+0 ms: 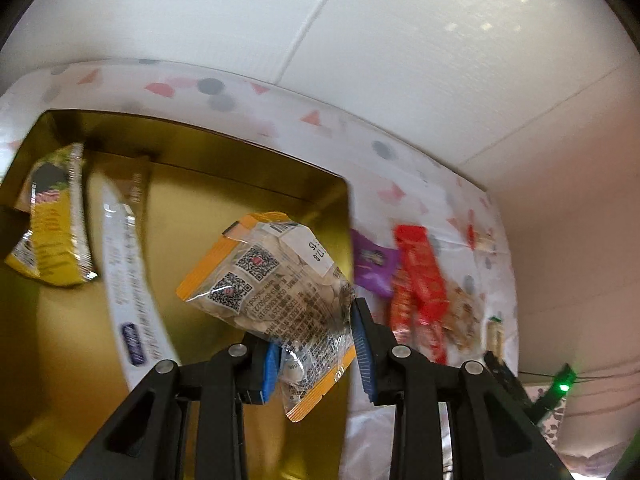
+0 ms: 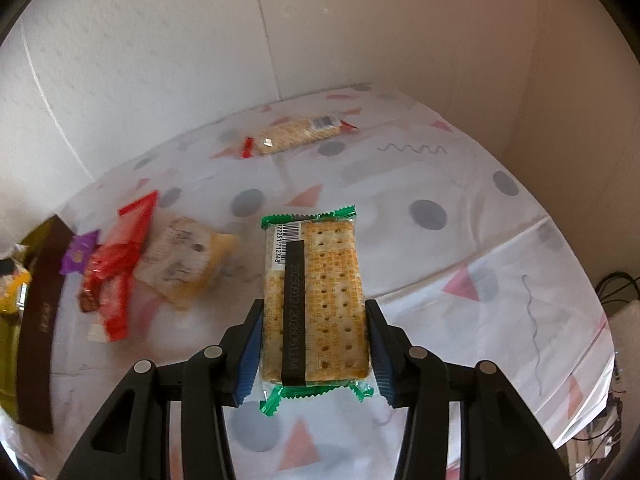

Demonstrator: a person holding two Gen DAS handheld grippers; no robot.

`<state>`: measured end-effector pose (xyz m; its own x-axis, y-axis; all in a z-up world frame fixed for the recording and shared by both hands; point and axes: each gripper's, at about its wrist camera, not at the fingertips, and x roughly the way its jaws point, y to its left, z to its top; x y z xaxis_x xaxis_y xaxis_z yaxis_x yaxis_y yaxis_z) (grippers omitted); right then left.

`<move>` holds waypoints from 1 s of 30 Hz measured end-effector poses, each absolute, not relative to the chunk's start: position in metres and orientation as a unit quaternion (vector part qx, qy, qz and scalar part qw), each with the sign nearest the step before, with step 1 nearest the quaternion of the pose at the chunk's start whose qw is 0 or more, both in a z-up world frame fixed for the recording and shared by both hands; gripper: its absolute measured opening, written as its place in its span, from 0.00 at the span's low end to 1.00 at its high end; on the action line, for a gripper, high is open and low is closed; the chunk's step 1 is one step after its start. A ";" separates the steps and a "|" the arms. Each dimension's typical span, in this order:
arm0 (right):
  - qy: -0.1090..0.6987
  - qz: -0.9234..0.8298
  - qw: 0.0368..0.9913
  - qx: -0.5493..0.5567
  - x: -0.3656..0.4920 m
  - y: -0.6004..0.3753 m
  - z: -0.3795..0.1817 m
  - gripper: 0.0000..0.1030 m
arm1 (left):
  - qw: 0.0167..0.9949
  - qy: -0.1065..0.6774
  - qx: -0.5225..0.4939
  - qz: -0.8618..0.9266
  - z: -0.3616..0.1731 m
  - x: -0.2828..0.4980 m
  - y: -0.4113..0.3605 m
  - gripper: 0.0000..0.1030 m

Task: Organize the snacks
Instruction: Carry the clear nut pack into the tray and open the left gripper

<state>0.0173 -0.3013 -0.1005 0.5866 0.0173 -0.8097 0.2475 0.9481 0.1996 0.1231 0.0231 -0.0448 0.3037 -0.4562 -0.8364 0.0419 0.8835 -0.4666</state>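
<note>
In the left wrist view my left gripper (image 1: 318, 350) is shut on a clear orange-edged nut packet (image 1: 276, 280), held above the gold tin (image 1: 224, 184). The tin holds a yellow snack bag (image 1: 52, 232) and a long white bar packet (image 1: 128, 280). In the right wrist view my right gripper (image 2: 314, 350) is shut on a green-edged cracker pack (image 2: 316, 300), held above the table. Loose snacks lie left of it: a red packet (image 2: 116, 264), a purple packet (image 2: 78, 256), a pale yellow packet (image 2: 184, 260). Another cracker pack (image 2: 296, 134) lies far back.
The table wears a white cloth (image 2: 460, 216) with grey dots and pink triangles. White walls (image 2: 160, 60) close the back and right. The tin's dark rim (image 2: 40, 308) shows at the left of the right wrist view. Cables (image 2: 616, 288) hang off the right edge.
</note>
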 end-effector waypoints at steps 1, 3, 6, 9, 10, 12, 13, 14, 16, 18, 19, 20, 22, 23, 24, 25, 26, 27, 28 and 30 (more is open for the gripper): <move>0.449 -0.062 0.879 0.148 0.017 -0.297 -0.097 0.47 | 0.786 0.569 -0.183 -0.156 -0.047 0.125 0.027 0.32; 0.447 -0.058 0.880 0.151 0.017 -0.290 -0.092 0.47 | 0.784 0.576 -0.176 -0.153 -0.055 0.130 0.034 0.32; 0.442 -0.048 0.880 0.166 0.014 -0.280 -0.083 0.47 | 0.779 0.589 -0.163 -0.143 -0.069 0.137 0.041 0.32; 0.436 -0.032 0.882 0.175 0.011 -0.269 -0.073 0.47 | 0.774 0.596 -0.157 -0.141 -0.079 0.144 0.048 0.32; 0.434 -0.028 0.883 0.174 0.010 -0.266 -0.070 0.47 | 0.775 0.597 -0.151 -0.141 -0.081 0.146 0.050 0.32; 0.430 -0.016 0.887 0.167 0.009 -0.256 -0.062 0.47 | 0.775 0.600 -0.139 -0.141 -0.084 0.151 0.051 0.32; 0.428 -0.009 0.889 0.164 0.009 -0.251 -0.057 0.47 | 0.776 0.600 -0.132 -0.141 -0.085 0.154 0.052 0.32; 0.426 -0.004 0.890 0.164 0.009 -0.248 -0.055 0.47 | 0.779 0.599 -0.122 -0.139 -0.086 0.157 0.052 0.32; 0.422 0.007 0.892 0.160 0.008 -0.238 -0.048 0.47 | 0.788 0.595 -0.096 -0.129 -0.085 0.162 0.052 0.38; 0.417 0.018 0.895 0.156 0.006 -0.229 -0.041 0.47 | 0.798 0.588 -0.072 -0.113 -0.083 0.165 0.054 0.52; 0.416 0.023 0.896 0.155 0.005 -0.226 -0.039 0.47 | 0.802 0.583 -0.068 -0.108 -0.081 0.165 0.056 0.57; 0.414 0.026 0.897 0.154 0.005 -0.223 -0.037 0.47 | 0.808 0.574 -0.073 -0.112 -0.077 0.163 0.057 0.58; 0.414 0.031 0.896 0.155 0.004 -0.217 -0.035 0.47 | 0.813 0.564 -0.079 -0.122 -0.072 0.157 0.058 0.57; 0.414 0.034 0.896 0.156 0.003 -0.214 -0.035 0.47 | 0.815 0.561 -0.078 -0.122 -0.070 0.154 0.058 0.56; 0.414 0.035 0.896 0.156 0.004 -0.212 -0.035 0.47 | 0.818 0.558 -0.074 -0.120 -0.069 0.150 0.058 0.48; 0.415 0.038 0.896 0.156 0.004 -0.209 -0.035 0.47 | 0.820 0.556 -0.068 -0.118 -0.068 0.147 0.056 0.36; 0.415 0.041 0.896 0.156 0.004 -0.207 -0.035 0.47 | 0.820 0.557 -0.062 -0.116 -0.069 0.143 0.056 0.31; 0.414 0.045 0.896 0.155 0.004 -0.203 -0.033 0.47 | 0.820 0.558 -0.060 -0.115 -0.070 0.142 0.055 0.27; 0.414 0.049 0.896 0.154 0.005 -0.200 -0.032 0.47 | 0.819 0.559 -0.058 -0.113 -0.073 0.140 0.056 0.26; 0.413 0.060 0.896 0.152 0.007 -0.194 -0.029 0.47 | 0.818 0.563 -0.047 -0.110 -0.077 0.140 0.053 0.18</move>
